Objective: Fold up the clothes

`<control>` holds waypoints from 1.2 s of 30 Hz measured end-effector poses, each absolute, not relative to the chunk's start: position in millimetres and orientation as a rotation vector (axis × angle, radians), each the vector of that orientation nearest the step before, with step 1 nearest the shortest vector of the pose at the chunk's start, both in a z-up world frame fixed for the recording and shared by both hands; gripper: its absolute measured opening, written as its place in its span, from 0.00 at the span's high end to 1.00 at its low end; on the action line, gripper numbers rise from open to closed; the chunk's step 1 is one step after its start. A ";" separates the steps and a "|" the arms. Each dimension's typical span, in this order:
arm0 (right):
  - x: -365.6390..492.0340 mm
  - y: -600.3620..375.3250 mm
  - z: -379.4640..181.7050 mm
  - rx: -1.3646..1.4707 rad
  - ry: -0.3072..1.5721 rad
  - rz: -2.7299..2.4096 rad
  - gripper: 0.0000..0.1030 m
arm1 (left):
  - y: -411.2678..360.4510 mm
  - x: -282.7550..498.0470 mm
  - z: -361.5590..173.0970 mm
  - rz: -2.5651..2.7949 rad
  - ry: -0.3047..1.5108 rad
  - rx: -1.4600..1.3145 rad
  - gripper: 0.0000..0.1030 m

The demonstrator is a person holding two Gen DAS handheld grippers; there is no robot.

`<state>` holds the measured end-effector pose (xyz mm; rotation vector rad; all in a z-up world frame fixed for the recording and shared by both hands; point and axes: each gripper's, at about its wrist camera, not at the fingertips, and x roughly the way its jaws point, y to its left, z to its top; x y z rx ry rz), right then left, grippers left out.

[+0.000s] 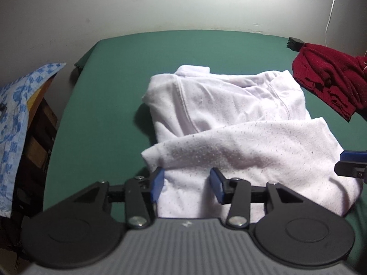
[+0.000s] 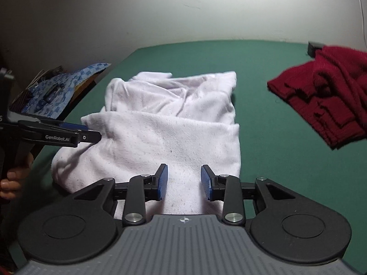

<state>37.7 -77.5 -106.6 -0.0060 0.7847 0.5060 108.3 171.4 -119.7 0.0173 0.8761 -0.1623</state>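
Note:
A pale pink-white garment (image 1: 240, 128) lies partly folded on the green table (image 1: 119, 73), its near part doubled over the far part. It also shows in the right wrist view (image 2: 165, 123). My left gripper (image 1: 187, 183) is open, its blue pads over the garment's near left edge with cloth between them. My right gripper (image 2: 183, 181) is open over the garment's near right edge. The right gripper's tip shows at the right edge of the left wrist view (image 1: 351, 162). The left gripper shows from the side in the right wrist view (image 2: 84, 133).
A dark red knitted garment (image 1: 330, 78) lies at the table's far right, also seen in the right wrist view (image 2: 325, 100). A small black box (image 1: 294, 43) sits behind it. A blue patterned cloth (image 1: 13, 119) hangs over furniture left of the table. A pale wall stands behind.

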 end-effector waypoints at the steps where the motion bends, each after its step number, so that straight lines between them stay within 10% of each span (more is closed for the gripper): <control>1: 33.7 -76.3 -103.3 -0.024 0.783 0.523 0.66 | 171.4 101.1 -116.8 -0.172 0.873 0.023 0.55; 30: 251.0 -100.7 -121.7 0.250 1.018 0.579 0.44 | 190.6 271.2 -132.4 -0.320 0.988 0.044 0.29; 36: 261.7 -83.0 -133.3 0.238 1.022 0.708 0.48 | 179.2 274.3 -138.0 -0.368 0.950 0.092 0.42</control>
